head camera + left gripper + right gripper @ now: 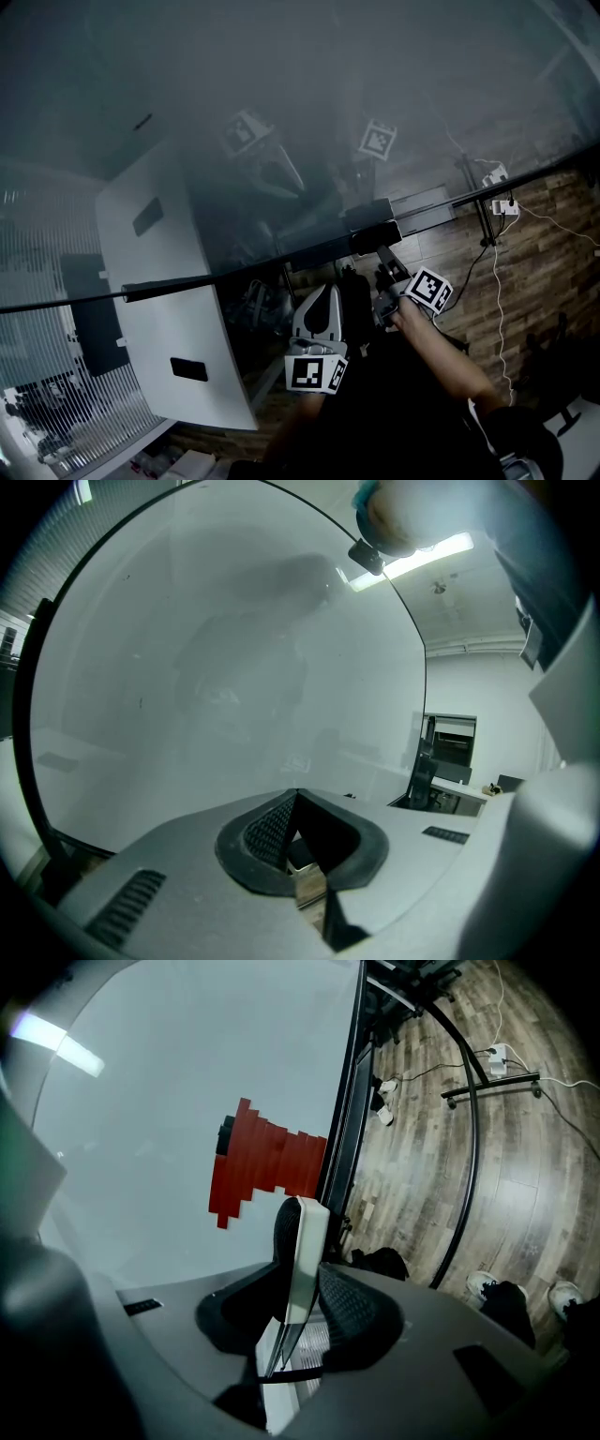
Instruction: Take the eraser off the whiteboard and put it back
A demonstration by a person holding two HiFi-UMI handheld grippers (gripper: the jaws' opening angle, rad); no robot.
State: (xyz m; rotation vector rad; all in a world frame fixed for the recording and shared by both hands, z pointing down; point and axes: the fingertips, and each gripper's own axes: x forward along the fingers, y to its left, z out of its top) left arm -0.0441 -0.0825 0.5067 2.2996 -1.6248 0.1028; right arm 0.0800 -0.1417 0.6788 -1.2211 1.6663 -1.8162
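Grey whiteboard [169,1101] is filling the background as the right tongs [307,1274] are clamping the thin white-backed black-felt eraser [302,1232], seemingly light and rigid, across its flat faces beside the board's edge, while the left tongs [295,808] are sitting together, empty.

Of the eraser [302,1251] we lose the lower end, sunk between the jaws of the right tool [309,1283]. In the dim head view we cannot pick it out. The whiteboard [187,667] runs past the left gripper view's edges.

Wood-plank floor [525,1185] with white power strip [497,1054] and trailing white cable [498,309]
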